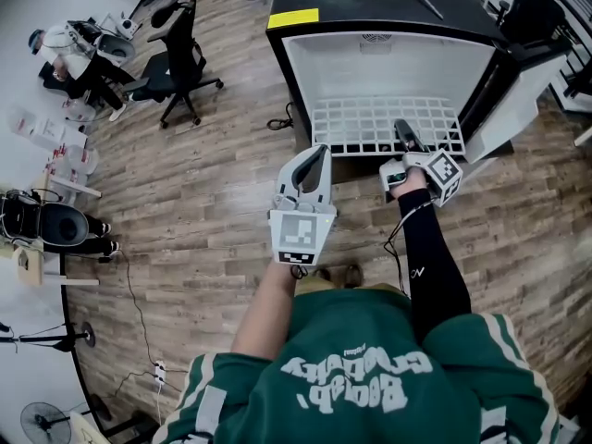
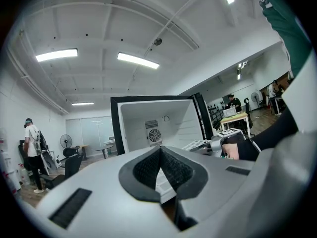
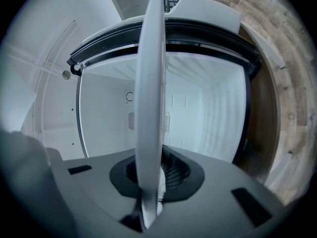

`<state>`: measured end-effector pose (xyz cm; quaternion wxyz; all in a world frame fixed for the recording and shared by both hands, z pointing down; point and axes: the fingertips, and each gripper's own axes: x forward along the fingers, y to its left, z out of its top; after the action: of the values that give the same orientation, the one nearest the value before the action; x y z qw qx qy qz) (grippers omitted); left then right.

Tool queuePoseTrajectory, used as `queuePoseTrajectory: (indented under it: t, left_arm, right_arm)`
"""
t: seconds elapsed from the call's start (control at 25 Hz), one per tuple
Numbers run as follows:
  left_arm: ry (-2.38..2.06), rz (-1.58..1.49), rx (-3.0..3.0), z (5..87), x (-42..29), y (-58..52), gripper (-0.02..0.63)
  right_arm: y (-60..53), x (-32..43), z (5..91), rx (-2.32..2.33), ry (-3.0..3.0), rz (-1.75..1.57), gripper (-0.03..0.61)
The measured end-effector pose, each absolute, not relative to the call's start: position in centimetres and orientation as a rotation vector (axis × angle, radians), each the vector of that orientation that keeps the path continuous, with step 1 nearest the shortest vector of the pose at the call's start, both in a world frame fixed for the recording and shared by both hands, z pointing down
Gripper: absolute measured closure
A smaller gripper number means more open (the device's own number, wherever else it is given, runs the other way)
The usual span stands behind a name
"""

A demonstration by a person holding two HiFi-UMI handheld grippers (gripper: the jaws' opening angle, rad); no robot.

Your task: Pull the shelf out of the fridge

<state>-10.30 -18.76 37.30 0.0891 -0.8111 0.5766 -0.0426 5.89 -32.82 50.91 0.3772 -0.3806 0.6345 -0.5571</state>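
Note:
A small black fridge (image 1: 388, 54) stands open, white inside. Its white wire shelf (image 1: 370, 123) sticks partly out of the front opening. My right gripper (image 1: 405, 135) is shut on the shelf's front edge, right of the middle. In the right gripper view the shelf (image 3: 151, 83) shows edge-on, clamped between the pads, with the fridge's interior (image 3: 198, 113) behind it. My left gripper (image 1: 314, 155) hovers just in front of the shelf's left part, shut and holding nothing. Its pads (image 2: 148, 170) meet in the left gripper view, which faces the fridge (image 2: 148, 115) and the shelf (image 2: 195, 144).
The fridge door (image 1: 518, 91) hangs open at the right. A black office chair (image 1: 176, 58) stands on the wooden floor to the left, near a person (image 1: 69, 54) at a desk. A cable (image 1: 129, 285) runs across the floor at lower left.

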Motion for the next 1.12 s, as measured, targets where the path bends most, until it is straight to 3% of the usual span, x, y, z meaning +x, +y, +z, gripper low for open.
queuePoseTrajectory:
  t: [1.12]
  left_arm:
    - [1.738, -0.106, -2.423, 37.83, -10.54, -18.53, 0.598]
  right_arm:
    - [-31.92, 6.08, 50.99, -0.993, 1.63, -1.442, 0.538]
